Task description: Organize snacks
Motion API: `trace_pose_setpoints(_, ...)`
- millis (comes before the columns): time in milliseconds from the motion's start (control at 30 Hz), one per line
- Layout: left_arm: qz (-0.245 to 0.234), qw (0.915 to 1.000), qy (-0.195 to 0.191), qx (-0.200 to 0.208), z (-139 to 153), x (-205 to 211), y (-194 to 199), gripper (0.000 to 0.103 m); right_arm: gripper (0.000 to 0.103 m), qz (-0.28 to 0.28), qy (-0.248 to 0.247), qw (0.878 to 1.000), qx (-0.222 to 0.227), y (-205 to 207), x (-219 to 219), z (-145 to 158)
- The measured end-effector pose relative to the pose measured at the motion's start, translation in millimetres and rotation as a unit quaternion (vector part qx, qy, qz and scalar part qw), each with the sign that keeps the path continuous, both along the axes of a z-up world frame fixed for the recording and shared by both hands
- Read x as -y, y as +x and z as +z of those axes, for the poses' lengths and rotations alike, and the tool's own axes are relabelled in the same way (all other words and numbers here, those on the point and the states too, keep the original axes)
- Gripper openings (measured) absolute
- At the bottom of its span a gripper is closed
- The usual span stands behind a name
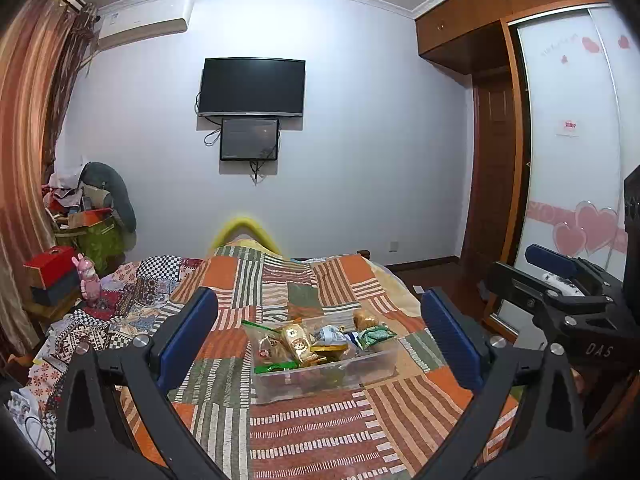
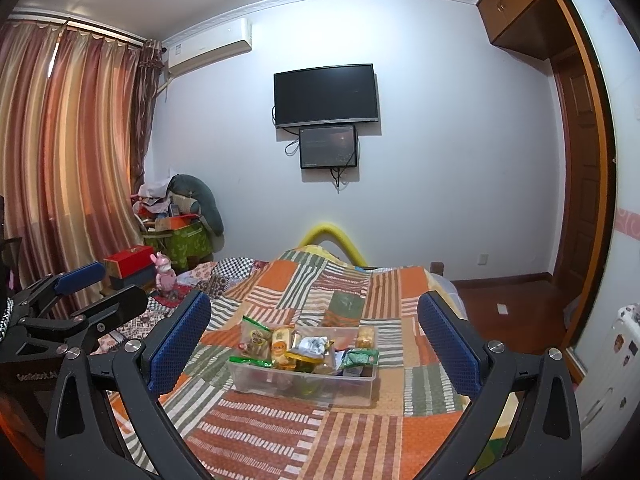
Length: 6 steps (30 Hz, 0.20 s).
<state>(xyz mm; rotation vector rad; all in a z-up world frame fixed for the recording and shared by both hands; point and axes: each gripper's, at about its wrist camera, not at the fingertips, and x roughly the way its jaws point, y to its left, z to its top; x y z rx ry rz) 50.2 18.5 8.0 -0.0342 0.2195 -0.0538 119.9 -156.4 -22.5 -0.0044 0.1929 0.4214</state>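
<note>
A clear plastic bin (image 1: pixel 372 364) (image 2: pixel 360 384) stands on the patchwork bedspread and holds several snack packets: gold ones (image 1: pixel 298 342) (image 2: pixel 280 346), a green one (image 1: pixel 376 336) (image 2: pixel 360 358) and a silver-white one (image 2: pixel 314 346). My left gripper (image 1: pixel 320 316) is open and empty, held above the bed short of the bin. My right gripper (image 2: pixel 314 316) is open and empty, also short of the bin. Each gripper shows in the other's view, the right one (image 1: pixel 560 276) at the right and the left one (image 2: pixel 92 288) at the left.
The bedspread (image 1: pixel 312 432) (image 2: pixel 280 432) covers the bed. A pink toy rabbit (image 1: pixel 89 280) (image 2: pixel 164 274) and a red box (image 1: pixel 52 268) (image 2: pixel 130 262) sit at the left. A wardrobe (image 1: pixel 568 140) stands at the right, and a TV (image 1: pixel 252 86) hangs on the far wall.
</note>
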Motion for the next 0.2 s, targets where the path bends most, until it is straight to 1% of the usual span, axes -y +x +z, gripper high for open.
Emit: trace_pose_setpoints(200,0.003,1.0,-0.002,0.0,-2.2,-0.2,-0.2,0.103,0.103,0.001,0.001,1.0,-0.001,0.3,0.0,0.4)
